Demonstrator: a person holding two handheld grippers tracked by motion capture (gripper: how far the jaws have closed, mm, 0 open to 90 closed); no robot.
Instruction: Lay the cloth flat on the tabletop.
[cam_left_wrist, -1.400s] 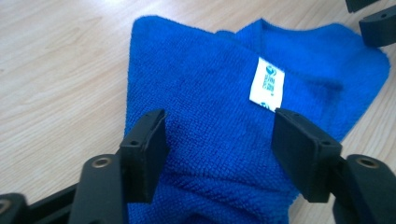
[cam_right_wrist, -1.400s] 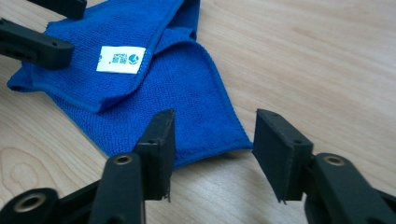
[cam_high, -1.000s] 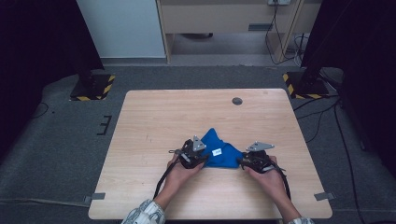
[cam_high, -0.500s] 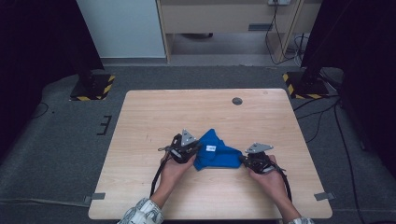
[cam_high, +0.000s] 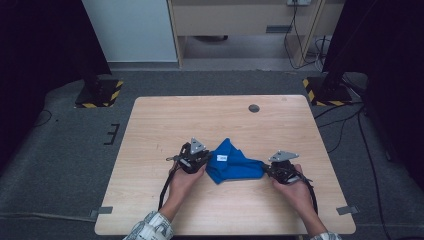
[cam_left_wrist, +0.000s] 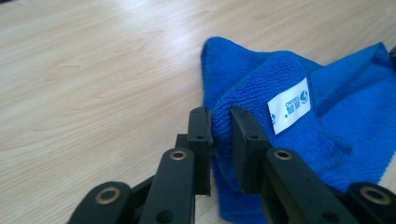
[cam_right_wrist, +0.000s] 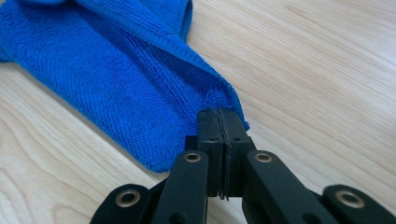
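A blue cloth (cam_high: 232, 164) with a small white label (cam_high: 222, 158) lies bunched near the front middle of the wooden table (cam_high: 200, 115). My left gripper (cam_high: 206, 159) is at the cloth's left edge. Its jaws have just been closing, and in the left gripper view they (cam_left_wrist: 220, 135) pinch a raised fold of the cloth (cam_left_wrist: 345, 116) beside the label (cam_left_wrist: 289, 105). My right gripper (cam_high: 266, 169) holds the cloth's right end. In the right gripper view it (cam_right_wrist: 219, 123) is shut tight on a corner of the cloth (cam_right_wrist: 116, 79), which stretches away from it.
A dark round hole (cam_high: 254, 108) sits in the tabletop at the back right. Two stand bases with yellow-black stripes (cam_high: 100, 92) (cam_high: 325, 90) rest on the grey floor behind the table. Cables run along the floor at the right.
My left gripper has shifted left and slightly away with the cloth's edge, spreading the cloth wider between the two grippers. The right hand has stayed in place.
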